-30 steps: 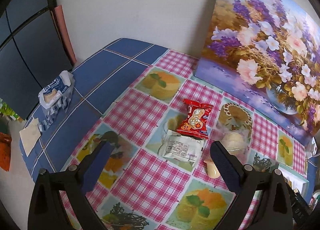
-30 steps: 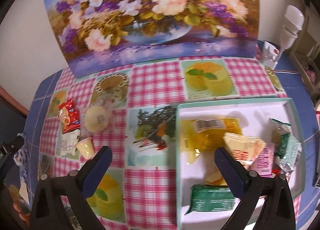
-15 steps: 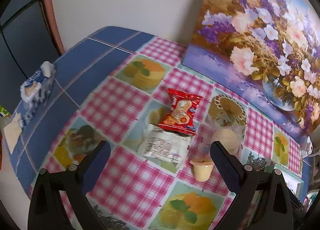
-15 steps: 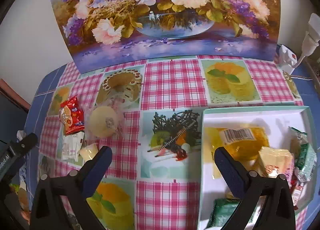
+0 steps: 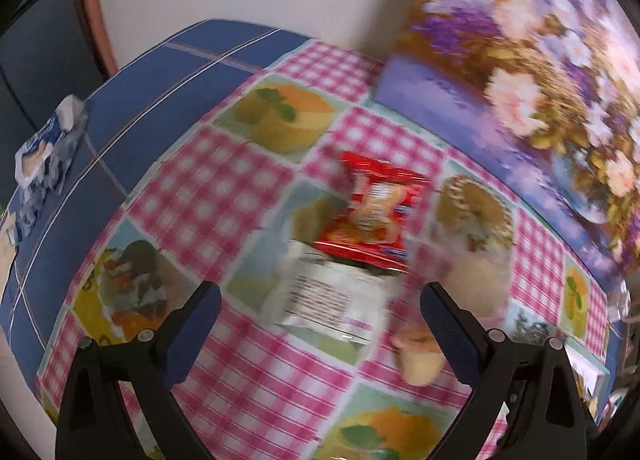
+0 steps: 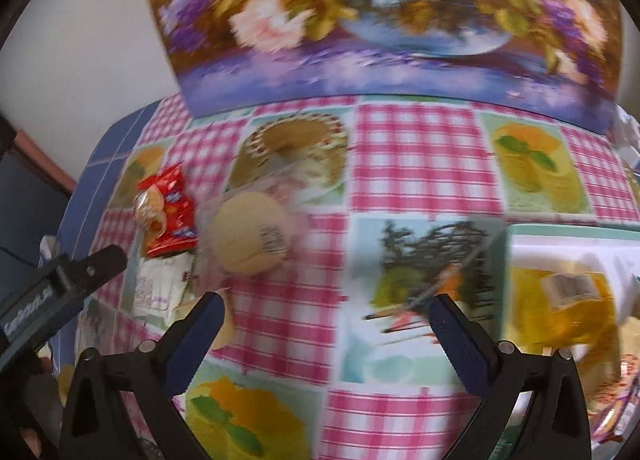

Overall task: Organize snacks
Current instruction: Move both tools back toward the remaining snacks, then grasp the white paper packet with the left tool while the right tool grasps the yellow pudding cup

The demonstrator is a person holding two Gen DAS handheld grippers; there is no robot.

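Observation:
A red snack packet lies on the checked tablecloth, its lower end over a white packet. A small jelly cup stands by my left gripper's right finger. My left gripper is open, hovering just short of the white packet. In the right wrist view the red packet, the white packet and a round wrapped bun sit at the left. My right gripper is open and empty over the cloth. A white tray at the right holds a yellow packet.
A flower painting leans on the wall at the table's back. A tissue pack lies on the blue cloth at the far left. The left gripper's arm reaches in at the right wrist view's left edge.
Both grippers have moved closer to the snacks on the left of the table. The tray has slid toward the right edge of the right wrist view. Both stay open.

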